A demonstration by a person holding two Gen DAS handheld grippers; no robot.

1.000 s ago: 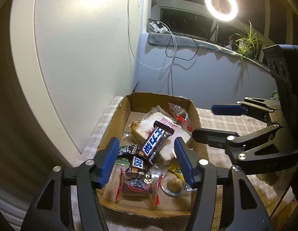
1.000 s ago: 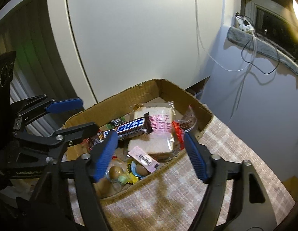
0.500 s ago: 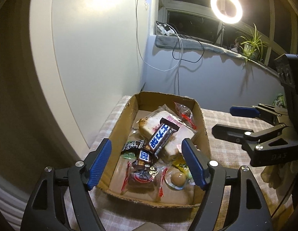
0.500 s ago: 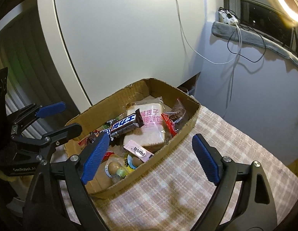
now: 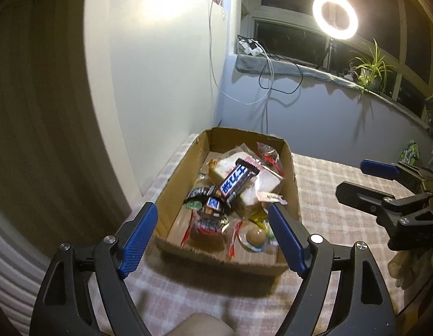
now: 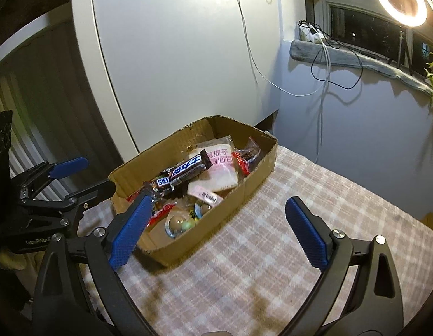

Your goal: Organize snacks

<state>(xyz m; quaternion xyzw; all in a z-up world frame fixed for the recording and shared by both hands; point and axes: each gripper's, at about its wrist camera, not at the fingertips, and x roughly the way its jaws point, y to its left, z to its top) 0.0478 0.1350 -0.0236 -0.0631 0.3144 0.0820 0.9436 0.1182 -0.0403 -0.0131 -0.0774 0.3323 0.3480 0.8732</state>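
The cardboard box (image 5: pixel 296 187) of snacks sits on a checked tablecloth (image 6: pixel 272 252), close against a white cabinet (image 6: pixel 174 56). The left gripper (image 5: pixel 213 238) hovers just short of the box's near end, pointing down into it; its blue-padded jaws are opening, with nothing pressed between them, though the near wall of the box and the nearest wrappers show in the gap. The right gripper (image 6: pixel 216 229) hangs beside the box's long side, over the bare cloth; its jaws are also opening, spread wide and empty. Its left pad overlaps the near corner of the box in the picture; whether it touches the cardboard I cannot tell.

Inside the box, a dark chocolate bar (image 5: pixel 236 182) with a blue label lies slanted on top, resting across a wrapped slice of bread (image 6: pixel 222 170) with pink print. Below the bar sits a smaller bar (image 5: pixel 212 205) of the same kind. A clear packet with red ends (image 5: pixel 269 156) leans toward the far corner. A small pink packet (image 6: pixel 206 196) lies beside the bread. At the near end are a red-edged wrapper holding something dark (image 5: pixel 205 228) and a round brown sweet in clear wrap (image 5: pixel 255 236).

A ring light (image 5: pixel 335 16) glows on the windowsill, with a potted plant (image 5: pixel 370 67) further along.
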